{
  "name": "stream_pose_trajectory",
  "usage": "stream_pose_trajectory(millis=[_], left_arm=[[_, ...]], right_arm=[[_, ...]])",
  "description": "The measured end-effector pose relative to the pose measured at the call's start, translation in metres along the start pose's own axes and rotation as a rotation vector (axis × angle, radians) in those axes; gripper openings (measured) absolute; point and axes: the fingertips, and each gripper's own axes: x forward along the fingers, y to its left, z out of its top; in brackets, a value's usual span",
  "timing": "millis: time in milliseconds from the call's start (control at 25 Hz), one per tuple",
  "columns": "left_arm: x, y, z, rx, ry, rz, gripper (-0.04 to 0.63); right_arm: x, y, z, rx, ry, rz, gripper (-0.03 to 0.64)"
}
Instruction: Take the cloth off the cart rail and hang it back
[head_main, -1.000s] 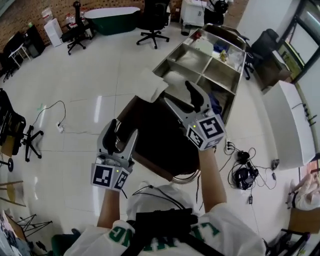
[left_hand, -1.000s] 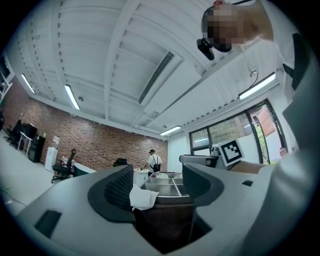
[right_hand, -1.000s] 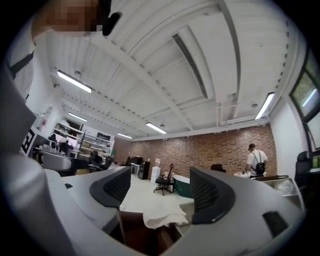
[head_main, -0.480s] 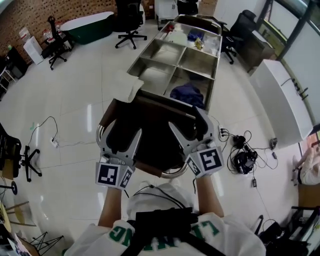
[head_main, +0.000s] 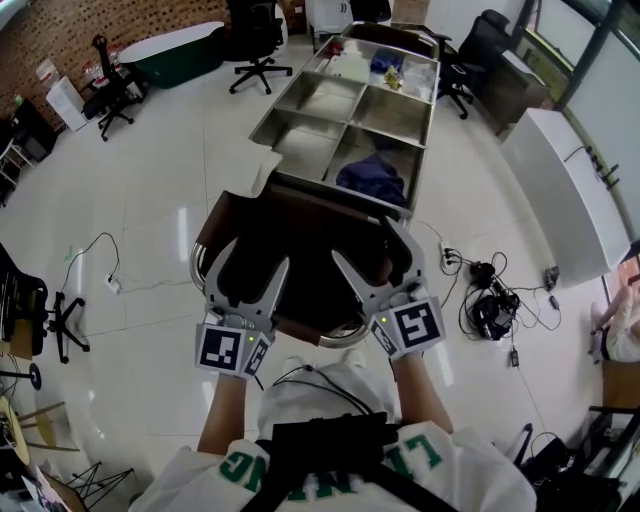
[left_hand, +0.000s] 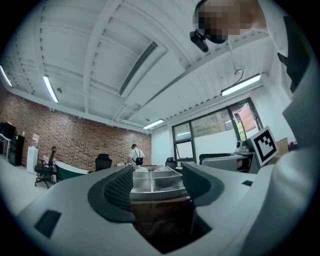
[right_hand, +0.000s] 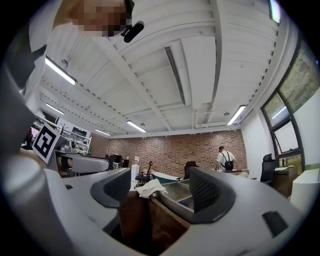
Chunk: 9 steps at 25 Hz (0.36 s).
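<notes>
Both grippers, left (head_main: 250, 272) and right (head_main: 366, 250), are hovering with jaws apart and empty over a brown bag (head_main: 310, 240) at the cart (head_main: 315, 98) end, while the white cloth (head_main: 258, 172) is lying draped on the cart's near left corner.

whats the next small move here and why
Probably move the right claw forward to the white cloth draped over the near left corner of the cart. The claw is open, empty and well short of the cloth, which sits framed between its jaws in the right gripper view.
</notes>
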Motion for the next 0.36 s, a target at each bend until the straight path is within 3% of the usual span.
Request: stream_pose_trajectory(millis=[360], left_arm=[[-0.0075,-0.0067,-0.0007,0.004,0.015,0.017,0.298]], right_arm=[[-0.0079,0.008,-0.0029,0.018,-0.004,0.032,0.387]])
